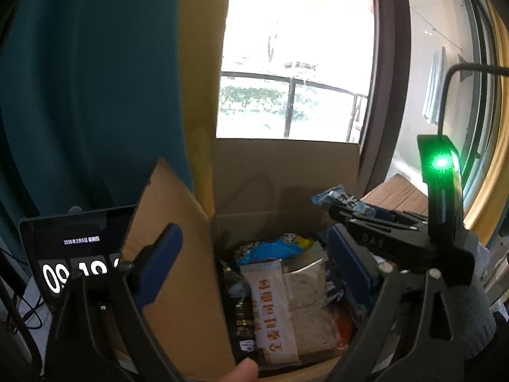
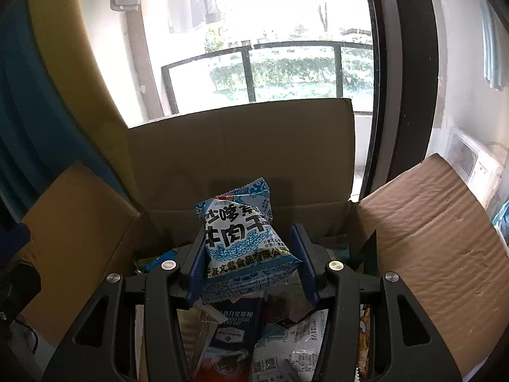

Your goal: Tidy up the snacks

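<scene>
One cardboard box (image 2: 241,146) open before balcony window (image 2: 286,31).

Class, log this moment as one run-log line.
right claw: shut on snack bag | left claw: open, empty | both over box

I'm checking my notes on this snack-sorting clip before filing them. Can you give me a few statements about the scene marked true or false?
1. The right gripper is shut on a blue-and-white snack packet. True.
2. The left gripper holds a snack packet too. False: its jaws stand open with nothing between them, one finger outside the box's left flap.
3. The cardboard box is empty. False: it holds many packets, among them a white packet with orange lettering.
4. The box flaps stand open. True.
5. A tablet showing a clock stands left of the box. True.
6. The box stands before a solid wall. False: a window with a balcony railing is behind it.
</scene>
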`<action>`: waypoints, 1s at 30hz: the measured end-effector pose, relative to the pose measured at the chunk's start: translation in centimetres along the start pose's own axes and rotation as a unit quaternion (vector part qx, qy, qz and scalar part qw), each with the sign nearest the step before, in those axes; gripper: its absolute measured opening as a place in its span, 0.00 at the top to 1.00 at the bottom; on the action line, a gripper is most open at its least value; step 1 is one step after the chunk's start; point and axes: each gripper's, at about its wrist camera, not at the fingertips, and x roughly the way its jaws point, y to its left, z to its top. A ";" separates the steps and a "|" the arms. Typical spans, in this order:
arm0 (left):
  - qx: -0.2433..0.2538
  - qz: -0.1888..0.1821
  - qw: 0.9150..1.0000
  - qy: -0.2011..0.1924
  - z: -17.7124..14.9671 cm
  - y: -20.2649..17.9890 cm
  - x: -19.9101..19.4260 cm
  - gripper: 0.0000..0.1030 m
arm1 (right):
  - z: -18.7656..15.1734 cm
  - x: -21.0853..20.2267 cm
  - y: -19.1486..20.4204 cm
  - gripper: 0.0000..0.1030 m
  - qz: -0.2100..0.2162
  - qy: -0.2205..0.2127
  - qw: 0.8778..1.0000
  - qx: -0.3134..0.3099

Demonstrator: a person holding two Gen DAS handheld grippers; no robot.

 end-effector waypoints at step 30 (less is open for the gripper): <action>0.004 0.024 0.999 -0.027 -3.8 -0.1 -8.3 0.09 | -3.9 -10.0 3.0 0.35 0.013 -0.019 0.999 -0.044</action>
